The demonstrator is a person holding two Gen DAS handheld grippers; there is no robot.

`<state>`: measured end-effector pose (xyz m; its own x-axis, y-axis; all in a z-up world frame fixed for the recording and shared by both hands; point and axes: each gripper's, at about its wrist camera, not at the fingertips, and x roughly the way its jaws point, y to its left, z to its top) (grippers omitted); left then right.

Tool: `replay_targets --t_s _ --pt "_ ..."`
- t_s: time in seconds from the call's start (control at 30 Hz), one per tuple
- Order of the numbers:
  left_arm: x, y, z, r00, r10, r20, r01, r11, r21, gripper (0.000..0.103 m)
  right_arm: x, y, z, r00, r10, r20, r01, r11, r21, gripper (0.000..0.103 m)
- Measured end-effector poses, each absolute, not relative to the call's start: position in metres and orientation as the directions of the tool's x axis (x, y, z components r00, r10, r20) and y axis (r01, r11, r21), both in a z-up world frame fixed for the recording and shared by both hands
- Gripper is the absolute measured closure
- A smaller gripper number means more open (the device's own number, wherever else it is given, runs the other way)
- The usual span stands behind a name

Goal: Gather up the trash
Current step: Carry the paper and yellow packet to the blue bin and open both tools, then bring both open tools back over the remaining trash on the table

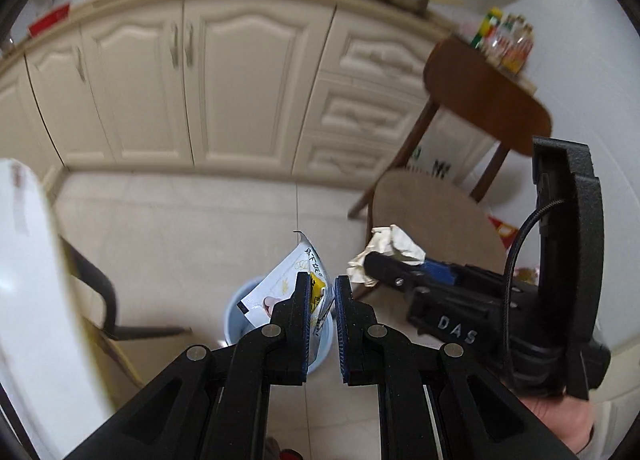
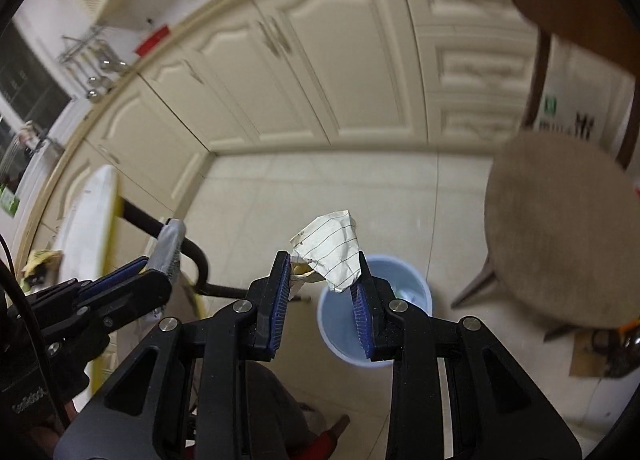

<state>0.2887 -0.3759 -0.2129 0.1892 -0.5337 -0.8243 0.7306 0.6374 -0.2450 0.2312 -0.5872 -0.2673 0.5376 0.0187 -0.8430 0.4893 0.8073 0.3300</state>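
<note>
Left wrist view, one wrapper (image 1: 296,284), one crumpled paper (image 2: 332,256), one bin (image 2: 416,292), two grippers

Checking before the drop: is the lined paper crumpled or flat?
Crumpled: the lined paper is creased and bunched, clamped in the right claw above the blue bin.

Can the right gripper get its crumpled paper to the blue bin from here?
Probably yes: the right gripper holds the lined paper above the open blue bin, and nothing shows between them; the chair stands off to the side.
</note>
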Motion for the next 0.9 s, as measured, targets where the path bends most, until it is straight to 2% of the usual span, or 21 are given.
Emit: replay_targets --t_s 0.2,0.33,0.4,0.47,0.5,0.53,0.57,0.6,0.63,0.67,0.77,0.83,0.9 --pt "0.333 -0.417 -0.264 0.103 -0.442 -0.891 0.693 0.674 -0.255 0.095 0.242 -0.615 -0.335 0.474 0.096 -0.875 0.526 0.766 0.369 0.075" --pt "0.376 -0.471 -0.284 0.068 -0.381 -0.922 0.666 0.706 -0.243 0.091 0.251 -0.626 -0.373 0.433 0.147 -0.889 0.548 0.741 0.389 0.075" --pt "0.386 -0.486 -0.292 0.066 -0.350 -0.934 0.659 0.718 -0.222 0.084 0.252 -0.631 -0.387 0.420 0.167 -0.892 0.553 0.732 0.397 0.074" --pt "0.395 -0.494 -0.299 0.074 -0.311 -0.947 0.648 0.738 -0.191 0.062 0.253 -0.632 -0.395 0.413 0.174 -0.894 0.561 0.724 0.401 0.069" --pt "0.393 -0.495 -0.302 0.079 -0.300 -0.951 0.639 0.747 -0.183 0.055 0.253 -0.634 -0.398 0.411 0.174 -0.895 0.568 0.719 0.401 0.067" --pt "0.392 -0.491 -0.304 0.082 -0.299 -0.951 0.622 0.761 -0.185 0.041 0.252 -0.636 -0.402 0.408 0.178 -0.896 0.576 0.711 0.404 0.064" --pt "0.396 -0.492 -0.304 0.079 -0.304 -0.949 0.606 0.771 -0.197 0.031 0.253 -0.639 -0.406 0.405 0.181 -0.896 0.581 0.706 0.405 0.061" --pt "0.395 -0.490 -0.304 0.080 -0.309 -0.948 0.599 0.775 -0.202 0.028 0.253 -0.640 -0.409 0.399 0.182 -0.899 0.585 0.704 0.402 0.058" --pt "0.394 -0.491 -0.303 0.089 -0.310 -0.947 0.599 0.776 -0.198 0.027 0.252 -0.641 -0.412 0.395 0.182 -0.901 0.588 0.703 0.400 0.051" --pt "0.390 -0.489 -0.301 0.102 -0.305 -0.947 0.607 0.773 -0.184 0.027 0.251 -0.642 -0.414 0.393 0.184 -0.901 0.594 0.697 0.401 0.037" --pt "0.375 -0.486 -0.292 0.156 -0.281 -0.947 0.627 0.769 -0.125 0.026 0.246 -0.647 -0.418 0.400 0.185 -0.897 0.619 0.667 0.414 0.013" --pt "0.361 -0.480 -0.282 0.180 -0.289 -0.940 0.638 0.762 -0.112 0.025 0.239 -0.649 -0.418 0.404 0.170 -0.899 0.647 0.642 0.412 0.003" --pt "0.348 -0.477 -0.274 0.211 -0.291 -0.933 0.650 0.755 -0.088 0.020 0.233 -0.651 -0.414 0.408 0.155 -0.900 0.663 0.627 0.409 0.000"
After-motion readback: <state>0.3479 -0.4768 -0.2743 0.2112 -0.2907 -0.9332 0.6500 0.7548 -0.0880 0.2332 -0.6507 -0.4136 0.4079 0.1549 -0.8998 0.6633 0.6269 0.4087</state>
